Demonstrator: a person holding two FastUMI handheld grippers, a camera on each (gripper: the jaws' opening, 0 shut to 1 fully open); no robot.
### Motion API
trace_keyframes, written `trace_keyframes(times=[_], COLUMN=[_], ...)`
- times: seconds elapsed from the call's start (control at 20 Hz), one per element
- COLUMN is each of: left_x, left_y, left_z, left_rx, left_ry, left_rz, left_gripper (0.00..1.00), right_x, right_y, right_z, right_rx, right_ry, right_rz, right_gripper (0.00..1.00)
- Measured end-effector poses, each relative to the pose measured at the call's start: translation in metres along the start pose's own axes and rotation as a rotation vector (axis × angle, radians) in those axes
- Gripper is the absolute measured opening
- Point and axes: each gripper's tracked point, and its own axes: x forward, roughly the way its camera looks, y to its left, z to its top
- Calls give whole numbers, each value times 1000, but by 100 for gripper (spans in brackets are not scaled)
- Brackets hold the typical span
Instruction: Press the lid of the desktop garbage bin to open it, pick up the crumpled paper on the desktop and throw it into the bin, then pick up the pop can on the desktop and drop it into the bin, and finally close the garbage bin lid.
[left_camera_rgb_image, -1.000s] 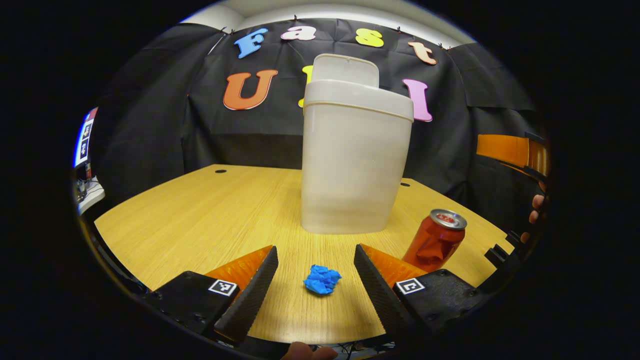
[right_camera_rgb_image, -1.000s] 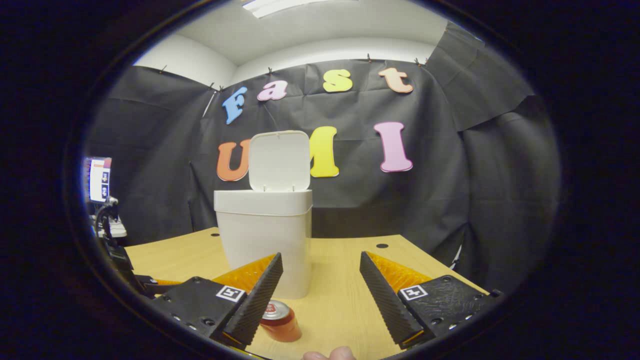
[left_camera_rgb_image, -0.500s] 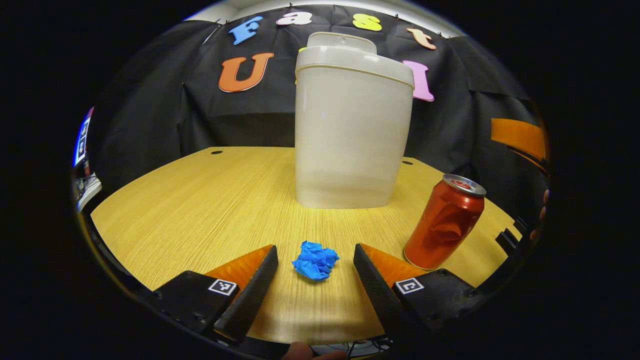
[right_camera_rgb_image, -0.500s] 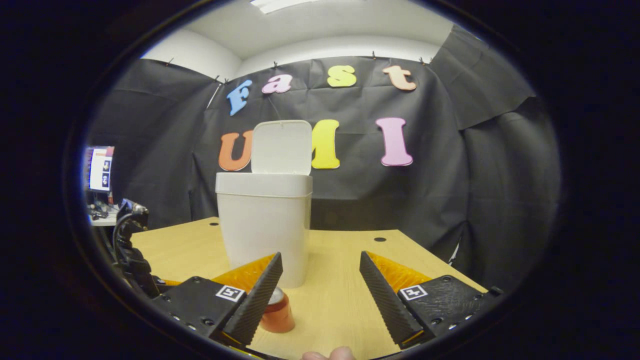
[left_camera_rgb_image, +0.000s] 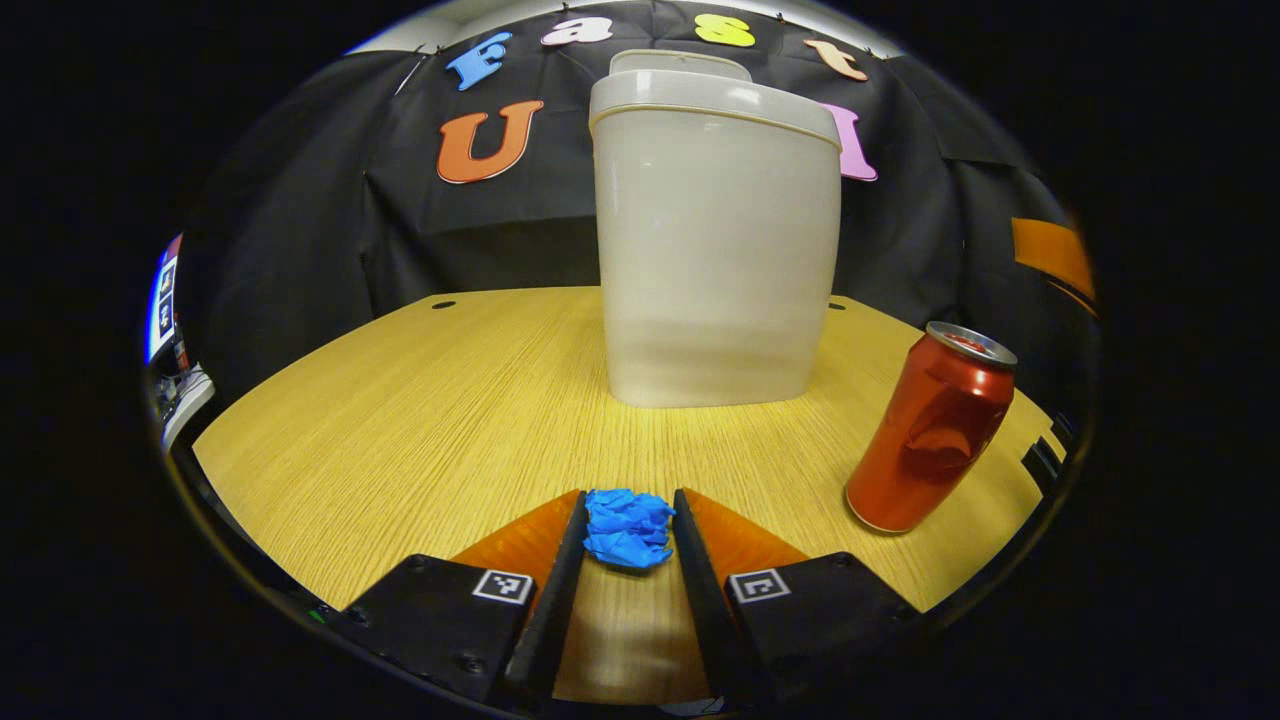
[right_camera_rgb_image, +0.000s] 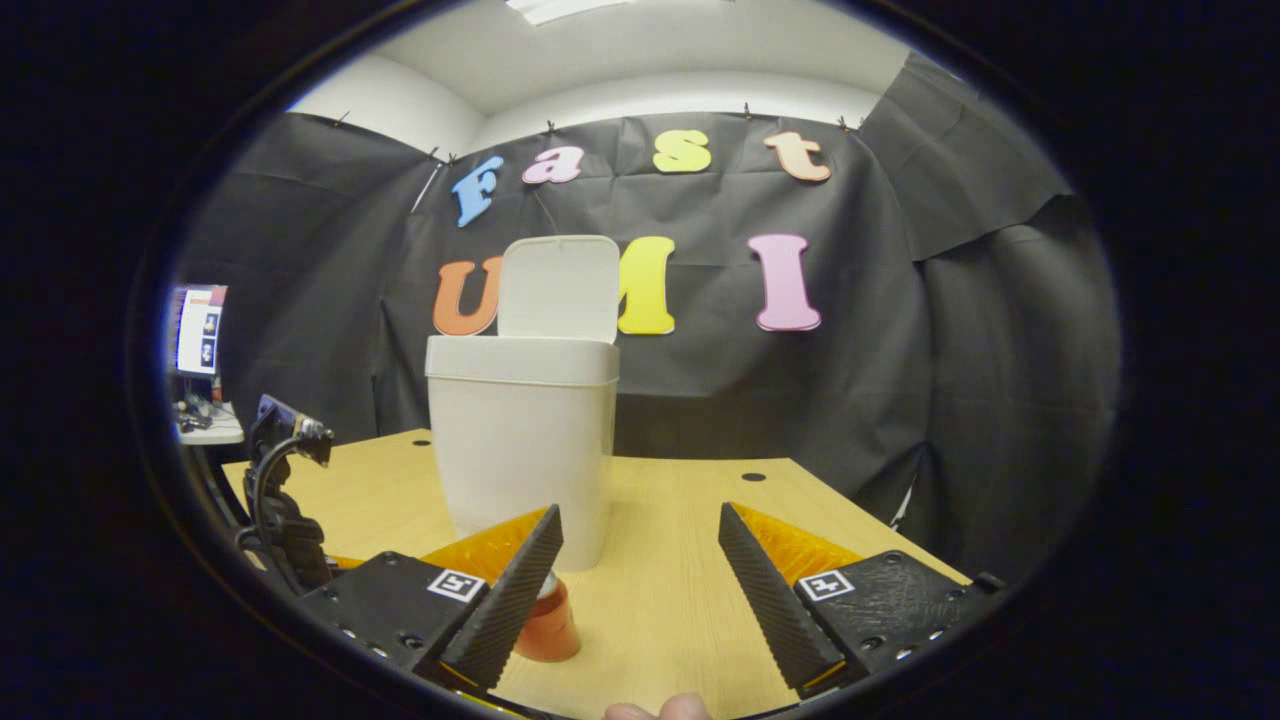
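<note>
A blue crumpled paper (left_camera_rgb_image: 628, 527) lies on the wooden table (left_camera_rgb_image: 400, 400), and my left gripper (left_camera_rgb_image: 630, 520) is shut on it, one finger pressing each side. Behind it the white garbage bin (left_camera_rgb_image: 715, 240) stands with its lid (left_camera_rgb_image: 680, 62) raised upright. A dented red pop can (left_camera_rgb_image: 930, 430) stands upright to the right of the paper. In the right gripper view, my right gripper (right_camera_rgb_image: 640, 515) hangs open above the table with nothing between its fingers. The bin (right_camera_rgb_image: 525, 450) with its open lid (right_camera_rgb_image: 560, 285) is ahead to the left, and the can (right_camera_rgb_image: 548, 625) is partly hidden behind one finger.
A monitor (right_camera_rgb_image: 200, 330) and a small side table sit beyond the table's left edge. A black device with a cable (right_camera_rgb_image: 285, 490) rises at the table's left side. Cable holes (right_camera_rgb_image: 752, 477) mark the back of the tabletop. A fingertip (right_camera_rgb_image: 660, 710) shows at the bottom.
My left gripper came down and forward around the blue paper, and its fingers went from wide open to shut on it. The right gripper sank slightly and stayed open.
</note>
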Motion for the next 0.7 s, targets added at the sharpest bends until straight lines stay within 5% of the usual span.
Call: trace_keyframes(times=[0.3,0.7], left_x=[-3,-20], left_y=[1,6], left_z=[6,55], left_rx=[10,7], left_ry=[-16,-142], left_rz=[-27,-26], left_gripper=[40,37], right_x=[-2,-8], right_y=[13,47], right_z=[-1,-14], right_rx=[-11,5], right_ry=[4,33], right_rz=[25,83], right_gripper=[98,98])
